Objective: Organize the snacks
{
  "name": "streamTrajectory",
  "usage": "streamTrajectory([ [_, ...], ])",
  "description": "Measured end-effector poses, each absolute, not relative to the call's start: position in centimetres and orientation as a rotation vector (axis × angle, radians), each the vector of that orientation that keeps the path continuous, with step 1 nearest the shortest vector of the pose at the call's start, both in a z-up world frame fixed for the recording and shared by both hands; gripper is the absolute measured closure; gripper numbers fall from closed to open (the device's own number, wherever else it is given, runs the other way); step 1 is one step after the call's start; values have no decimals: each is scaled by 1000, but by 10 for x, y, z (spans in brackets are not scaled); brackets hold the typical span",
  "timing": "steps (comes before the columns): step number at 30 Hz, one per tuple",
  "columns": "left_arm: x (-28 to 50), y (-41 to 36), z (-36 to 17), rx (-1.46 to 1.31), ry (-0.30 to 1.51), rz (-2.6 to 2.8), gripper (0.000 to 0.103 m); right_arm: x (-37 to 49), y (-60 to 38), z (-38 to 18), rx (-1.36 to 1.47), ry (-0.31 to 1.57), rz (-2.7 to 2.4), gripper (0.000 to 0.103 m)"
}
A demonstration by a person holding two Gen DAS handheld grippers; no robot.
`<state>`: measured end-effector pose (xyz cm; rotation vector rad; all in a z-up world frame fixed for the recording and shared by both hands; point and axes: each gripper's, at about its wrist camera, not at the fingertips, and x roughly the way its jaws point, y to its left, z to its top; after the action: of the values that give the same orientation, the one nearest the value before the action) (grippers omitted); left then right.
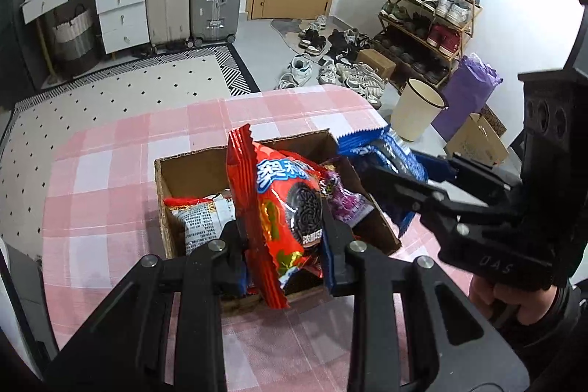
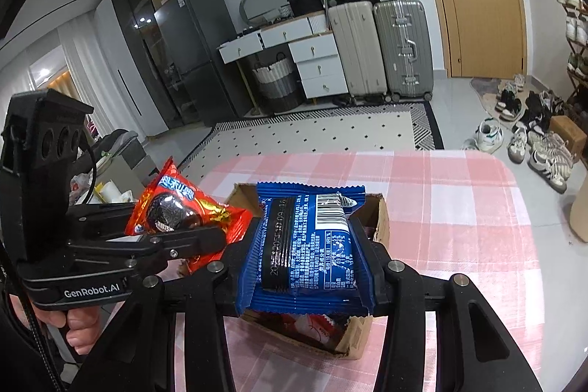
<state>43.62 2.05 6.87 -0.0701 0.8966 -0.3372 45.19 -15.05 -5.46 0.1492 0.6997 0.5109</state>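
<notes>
While both hands hold a packet above it, the scene reads as follows.

Cardboard box (image 1: 191, 171): it stands open on the pink checked tablecloth (image 1: 128, 142), with the flaps up and the near edge worn.
Inside the box: a packet with a red top and a grey printed back (image 1: 202, 215) lies at the left side, and a purple packet (image 1: 345, 197) leans at the right wall; the right wrist view shows also some red and white wrappers (image 2: 316, 326) at the bottom.
Left gripper (image 1: 283, 237): the fingers are closed on the red packet (image 1: 286, 208), which stands on its edge over the box and hides part of the inside.
Right gripper (image 2: 305, 245): the fingers squeeze the blue packet (image 2: 305, 237) from both sides, flat and back side up, over the near part of the box.
Position of the two: the packets are just beside each other, the red one at the left of the blue one.
Red packet writing: white Chinese characters on a blue field and a picture of a dark sandwich cookie; I cannot read more.
Blue packet writing: a barcode, a white nutrition table with "NRV%", small Chinese text, and a printed date on the dark seam that I cannot read with certainty.
Gripper body: "GenRobot.AI" in white letters on the left one.
White bucket (image 1: 419, 109): it stands on the floor behind the table; what it contains is not visible.
</notes>
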Motion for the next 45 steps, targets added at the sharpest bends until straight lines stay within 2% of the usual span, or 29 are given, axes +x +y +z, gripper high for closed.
streamTrajectory([
  [4, 449, 23, 54, -83, 925, -339, 77, 462, -147, -66, 151, 716, 503, 57],
  [6, 451, 21, 53, -45, 913, -316, 66, 464, -146, -69, 149, 720, 505, 50],
  [7, 451, 21, 54, -26, 902, -288, 49, 463, -145, -69, 148, 712, 511, 50],
  [9, 449, 26, 58, -49, 875, -290, 41, 464, -147, -70, 149, 705, 501, 38],
  [17, 441, 31, 65, -22, 840, -239, 38, 452, -161, -56, 187, 657, 502, 36],
  [28, 406, 38, 90, -30, 788, -192, 35, 421, -173, -34, 178, 606, 489, 27],
  [32, 387, 41, 100, -31, 751, -159, 24, 402, -176, -26, 168, 576, 487, 25],
  [38, 353, 47, 108, -50, 709, -115, 21, 369, -186, -14, 156, 519, 474, 13],
  [45, 316, 42, 111, -40, 678, -78, 18, 320, -202, -21, 202, 479, 473, 9],
])
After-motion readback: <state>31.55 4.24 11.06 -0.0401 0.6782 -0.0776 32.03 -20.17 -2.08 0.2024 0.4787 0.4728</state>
